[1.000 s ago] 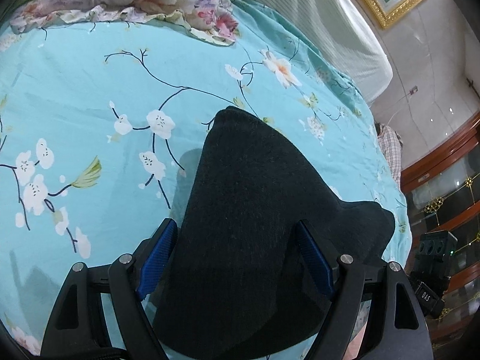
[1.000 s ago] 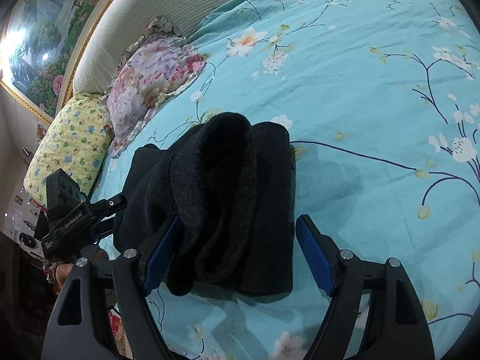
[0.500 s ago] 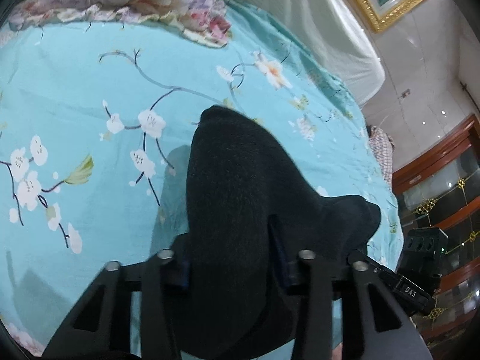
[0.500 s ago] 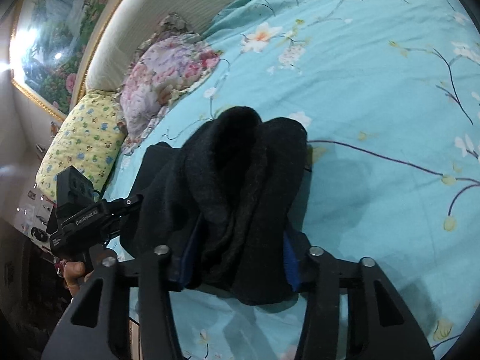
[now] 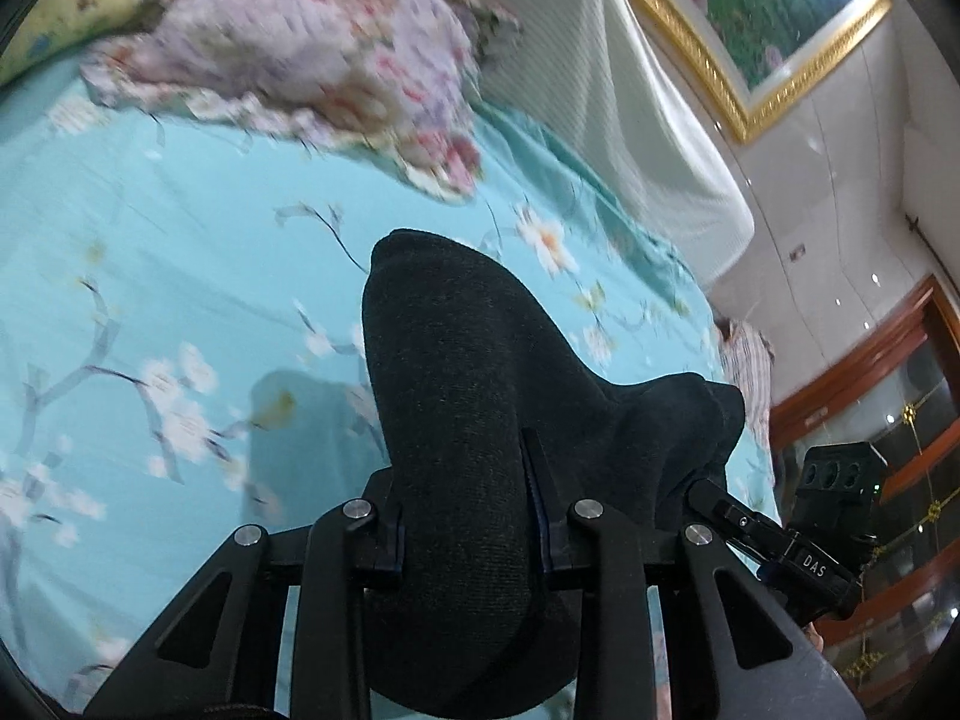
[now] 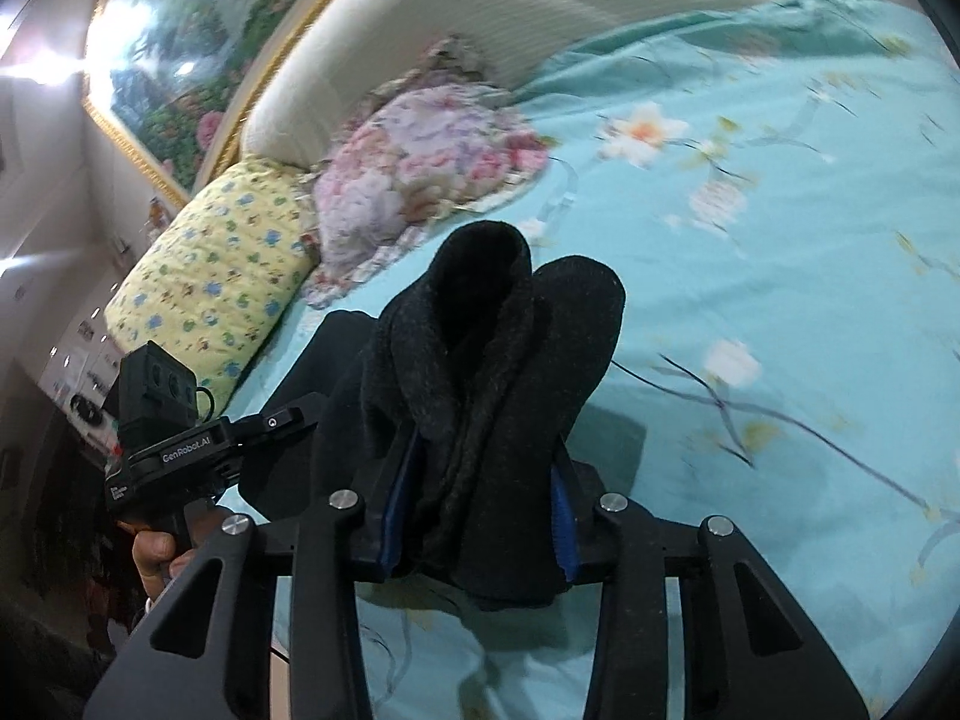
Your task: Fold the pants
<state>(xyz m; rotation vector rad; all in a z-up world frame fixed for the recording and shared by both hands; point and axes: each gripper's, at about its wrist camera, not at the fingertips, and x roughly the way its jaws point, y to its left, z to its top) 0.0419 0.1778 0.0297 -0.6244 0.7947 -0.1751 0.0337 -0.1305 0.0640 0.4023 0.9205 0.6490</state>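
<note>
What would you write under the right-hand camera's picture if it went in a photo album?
Right gripper clamped on bunched black pants above a turquoise flowered bedsheet, left gripper alongside.

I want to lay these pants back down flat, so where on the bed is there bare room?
The open stretch of turquoise sheet right of the black pants is bare. So is the patch between the pants and the floral pillow. It is crowded by the headboard: floral pillow beside yellow pillow.
</note>
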